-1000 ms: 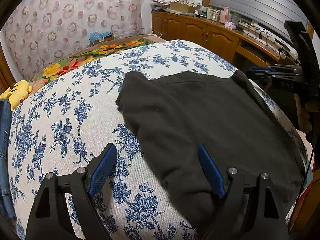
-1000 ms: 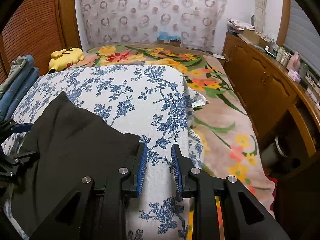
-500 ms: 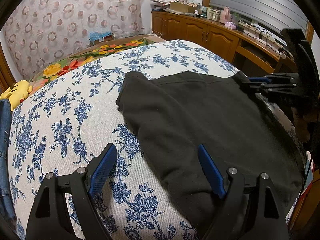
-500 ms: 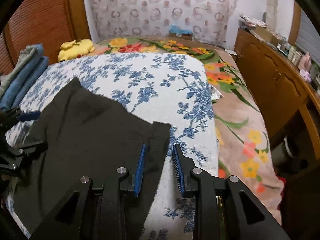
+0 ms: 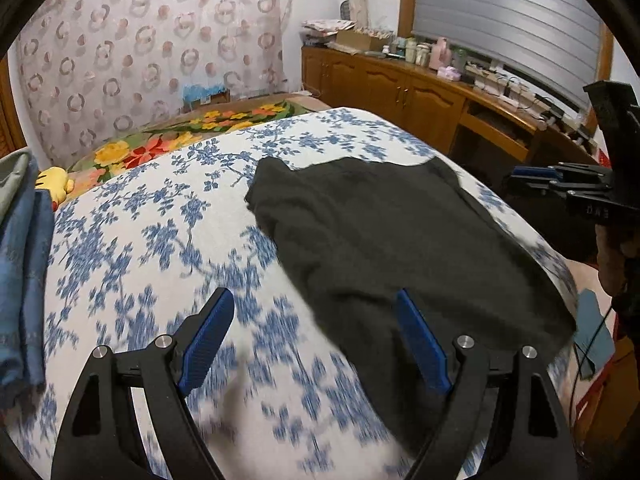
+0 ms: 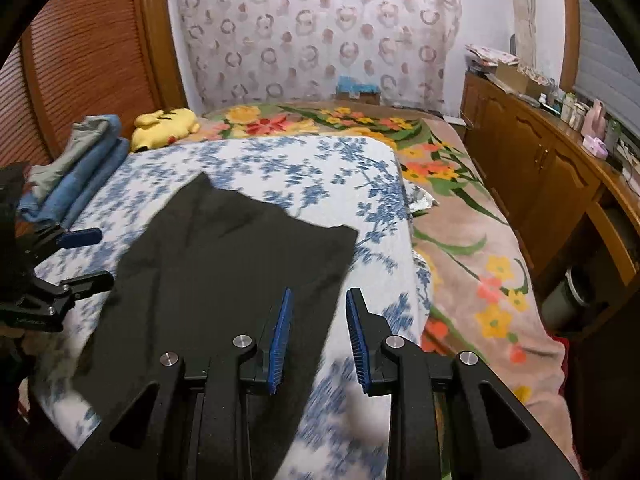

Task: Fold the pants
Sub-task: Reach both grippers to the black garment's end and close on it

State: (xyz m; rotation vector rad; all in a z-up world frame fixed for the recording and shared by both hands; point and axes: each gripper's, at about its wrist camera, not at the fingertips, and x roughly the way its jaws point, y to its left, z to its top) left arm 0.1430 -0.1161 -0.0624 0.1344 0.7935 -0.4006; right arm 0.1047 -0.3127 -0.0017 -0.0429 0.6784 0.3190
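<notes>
The black pants [image 5: 400, 248] lie folded flat on the blue-flowered white cloth [image 5: 160, 240]; they also show in the right wrist view [image 6: 224, 272]. My left gripper [image 5: 316, 336] is open and empty above the pants' near left edge. It shows at the left of the right wrist view [image 6: 86, 256]. My right gripper [image 6: 318, 336] is open with a narrow gap and empty, above the pants' near right edge. It shows at the right of the left wrist view [image 5: 536, 178], beside the bed.
A stack of folded jeans [image 6: 76, 168] lies at the left, also in the left wrist view [image 5: 20, 264]. A yellow plush toy [image 6: 164, 126] sits on the flowered blanket [image 6: 460, 232]. Wooden cabinets [image 6: 540, 168] with bottles run along the right.
Both grippers have pulled back and up from the pants. The right gripper's jaws have opened a little. The pants have not moved.
</notes>
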